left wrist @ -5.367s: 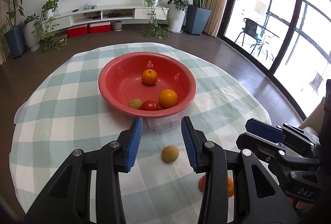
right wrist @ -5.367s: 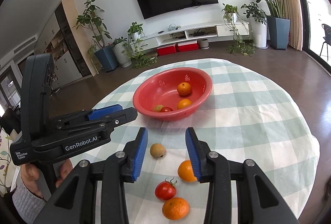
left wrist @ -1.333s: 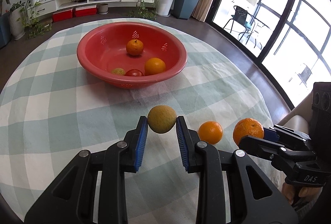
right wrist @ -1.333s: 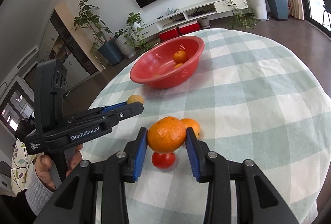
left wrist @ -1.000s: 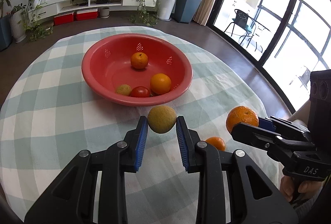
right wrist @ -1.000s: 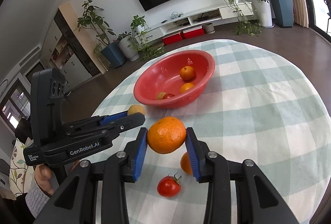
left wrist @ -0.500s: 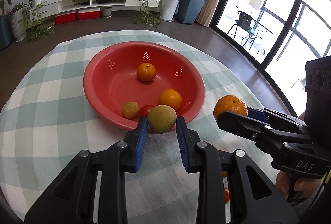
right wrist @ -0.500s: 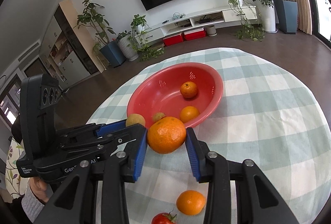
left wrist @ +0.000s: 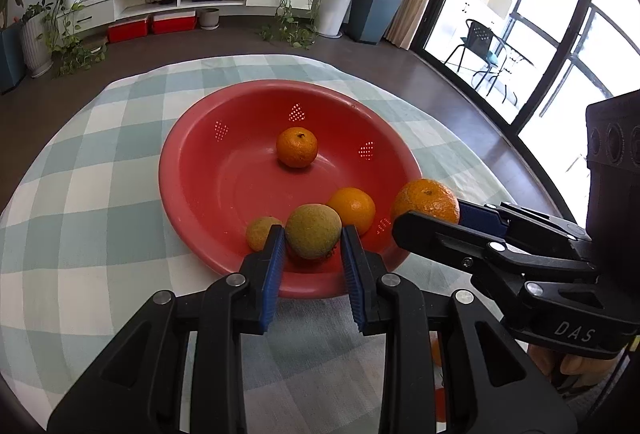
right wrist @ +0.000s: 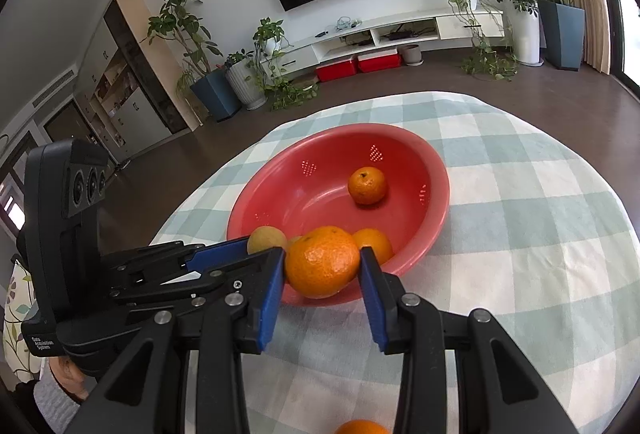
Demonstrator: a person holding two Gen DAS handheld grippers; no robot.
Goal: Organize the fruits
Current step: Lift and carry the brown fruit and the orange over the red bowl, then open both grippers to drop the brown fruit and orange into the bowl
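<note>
My left gripper [left wrist: 313,248] is shut on a yellow-green round fruit [left wrist: 313,230] and holds it above the near rim of the red bowl [left wrist: 192,169]. My right gripper [right wrist: 322,274] is shut on a large orange [right wrist: 322,261], also above the bowl's near edge; that orange shows in the left wrist view [left wrist: 425,201] too. Inside the bowl lie an orange at the back [left wrist: 297,147], another orange [left wrist: 352,203] and a small yellow-green fruit [left wrist: 260,232] at the front. The left gripper's fruit shows in the right wrist view [right wrist: 266,240].
The bowl [right wrist: 436,193] sits on a round table with a green-and-white checked cloth [left wrist: 88,173]. One orange [right wrist: 360,426] lies on the cloth near me. Plants, a TV unit and glass doors stand beyond the table.
Both grippers have moved forward with their fruit, from above the cloth to above the bowl's near rim. The grips have not changed.
</note>
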